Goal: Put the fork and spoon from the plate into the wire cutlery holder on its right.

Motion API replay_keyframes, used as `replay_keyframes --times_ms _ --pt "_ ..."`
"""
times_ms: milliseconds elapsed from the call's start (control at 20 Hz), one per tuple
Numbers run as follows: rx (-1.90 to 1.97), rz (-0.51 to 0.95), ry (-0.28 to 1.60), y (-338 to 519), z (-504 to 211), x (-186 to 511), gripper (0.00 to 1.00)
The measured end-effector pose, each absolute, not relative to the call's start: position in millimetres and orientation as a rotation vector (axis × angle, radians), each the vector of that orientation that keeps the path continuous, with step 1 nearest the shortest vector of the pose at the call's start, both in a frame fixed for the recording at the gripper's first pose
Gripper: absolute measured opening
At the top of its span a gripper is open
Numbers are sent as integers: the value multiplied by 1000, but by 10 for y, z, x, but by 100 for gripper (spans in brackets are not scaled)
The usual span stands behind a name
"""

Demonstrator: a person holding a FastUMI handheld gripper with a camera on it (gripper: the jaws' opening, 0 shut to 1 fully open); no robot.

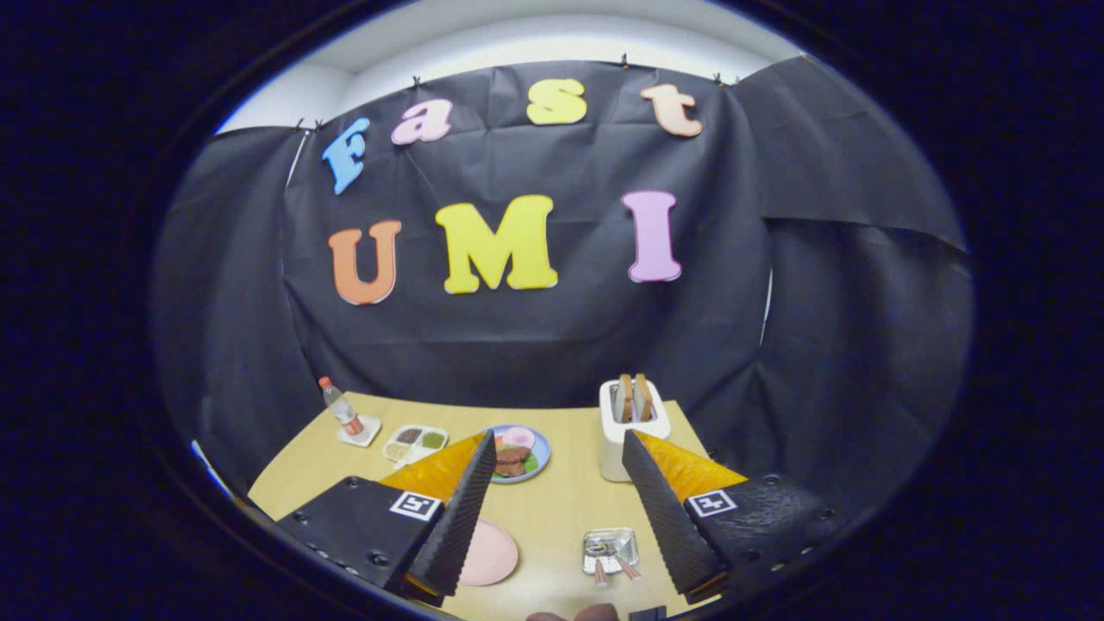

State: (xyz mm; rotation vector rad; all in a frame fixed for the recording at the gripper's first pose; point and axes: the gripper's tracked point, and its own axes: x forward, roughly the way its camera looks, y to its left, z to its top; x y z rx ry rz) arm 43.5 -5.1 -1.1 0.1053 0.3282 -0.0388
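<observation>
Both utensils already stand in the cutlery holder (611, 550) beside the bare pink plate (490, 554) at the table's (561, 504) near edge; fingers (552, 509) wide, empty—just retreat.

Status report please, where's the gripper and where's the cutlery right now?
Gripper open, empty, held above the table. Two utensils stand in wire cutlery holder, between the fingers. Pink plate beside it looks bare. Nothing blocking; toaster sits farther back.
</observation>
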Motion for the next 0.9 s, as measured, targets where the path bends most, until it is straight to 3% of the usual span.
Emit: replay_keyframes --times_ms 400,900 --pt "119 -104 140 -99 168 -215 88" --pt "88 -125 72 -25 379 -448 88"
